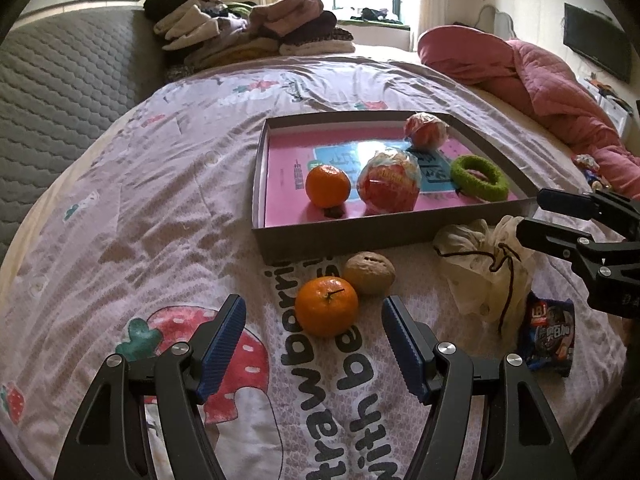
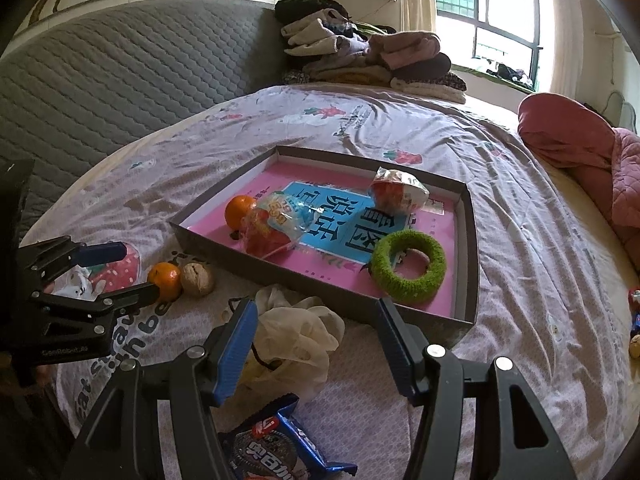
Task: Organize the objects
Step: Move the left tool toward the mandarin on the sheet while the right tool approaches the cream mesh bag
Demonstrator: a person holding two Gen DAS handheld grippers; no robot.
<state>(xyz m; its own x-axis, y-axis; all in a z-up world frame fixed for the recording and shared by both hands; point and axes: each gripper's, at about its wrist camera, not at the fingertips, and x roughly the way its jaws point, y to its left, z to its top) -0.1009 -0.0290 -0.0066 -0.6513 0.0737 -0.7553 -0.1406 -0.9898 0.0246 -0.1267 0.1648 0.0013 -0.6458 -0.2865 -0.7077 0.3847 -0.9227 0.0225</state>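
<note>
Though hidden elsewhere, right-view candies (image 2: pixel 636 320) beyond tray (image 2: pixel 466 322).

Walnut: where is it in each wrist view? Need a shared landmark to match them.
Left wrist: walnut lower centre, on the bedspread just outside the box, touching the loose orange.
Right wrist: walnut left of centre, beside the same orange.
Shared landmark: green ring inside the box.
</note>
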